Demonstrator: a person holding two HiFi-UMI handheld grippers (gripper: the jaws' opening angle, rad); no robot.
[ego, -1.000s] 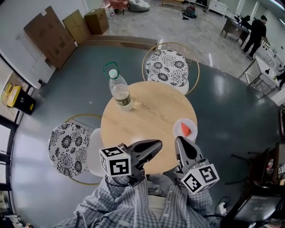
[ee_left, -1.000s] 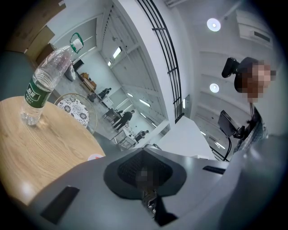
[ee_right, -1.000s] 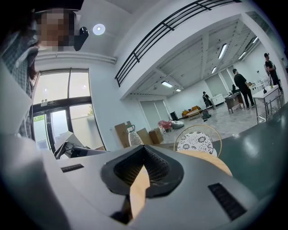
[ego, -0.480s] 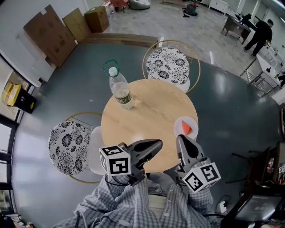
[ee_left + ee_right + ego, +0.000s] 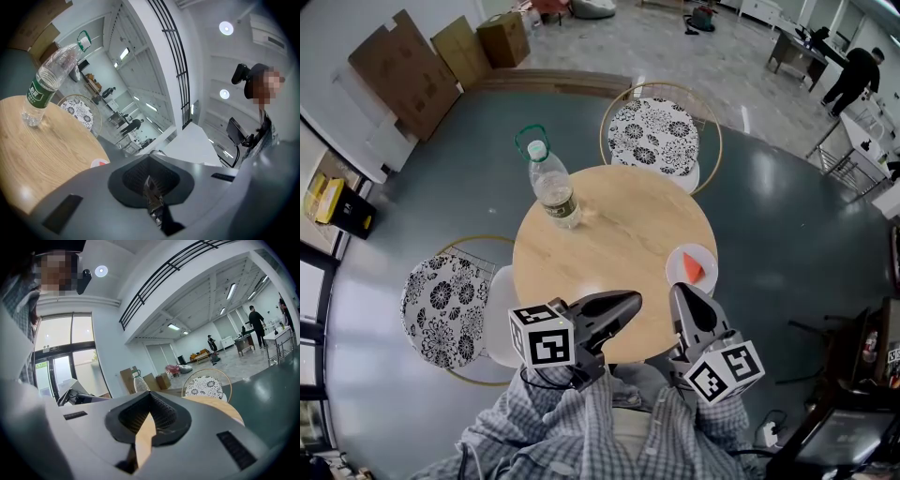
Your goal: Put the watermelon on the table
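Head view, centre-right: watermelon slice [image 5: 693, 270] on white plate [image 5: 703, 255], right edge of round surface [image 5: 609, 234] | L hand-held gripper [image 5: 631, 302] & R hand-held gripper [image 5: 680, 292]: jaws together, empty, lower centre | tip: spread R jaws wide, pinch softly, flesh prob. squashes.

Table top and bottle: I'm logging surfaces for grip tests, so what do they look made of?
Table top: likely wood or wood-look laminate, matte, with pale grain lines. Bottle: probably clear thin plastic, glossy; see-through walls, green label.
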